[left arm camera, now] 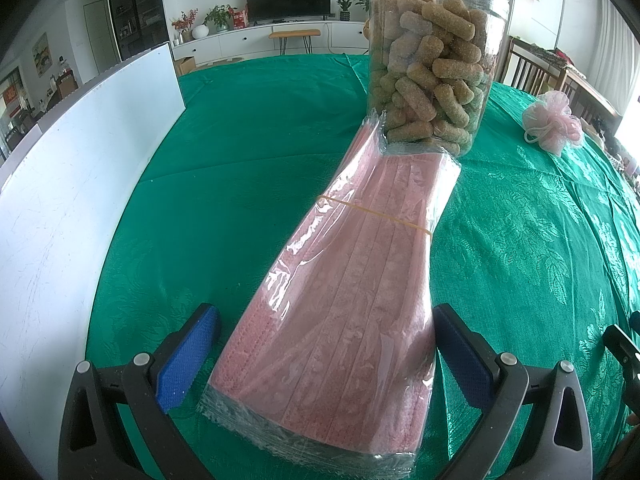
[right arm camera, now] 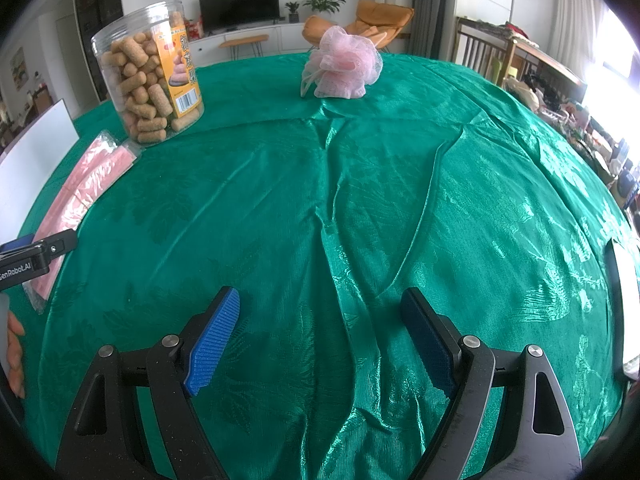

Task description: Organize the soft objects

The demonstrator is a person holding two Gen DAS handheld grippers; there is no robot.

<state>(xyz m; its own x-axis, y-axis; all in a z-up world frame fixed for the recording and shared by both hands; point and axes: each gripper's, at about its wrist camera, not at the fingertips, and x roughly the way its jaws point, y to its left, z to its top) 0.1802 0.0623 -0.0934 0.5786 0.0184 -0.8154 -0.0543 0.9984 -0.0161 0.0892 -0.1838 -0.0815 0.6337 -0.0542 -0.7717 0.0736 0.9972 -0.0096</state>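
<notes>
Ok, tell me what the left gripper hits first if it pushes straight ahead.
The left gripper is open and straddles the near end of the mask pack, so it would slide along the pack first. Past the pack's far end stands the snack jar, which looks to be touching it, though depth is unclear.

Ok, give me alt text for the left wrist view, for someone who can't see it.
The open left gripper straddles the near end of a plastic-wrapped pack of pink face masks bound by a rubber band, lying on a green tablecloth. The pack's far end meets a clear jar of snack sticks; a pink bath pouf sits far right.
</notes>
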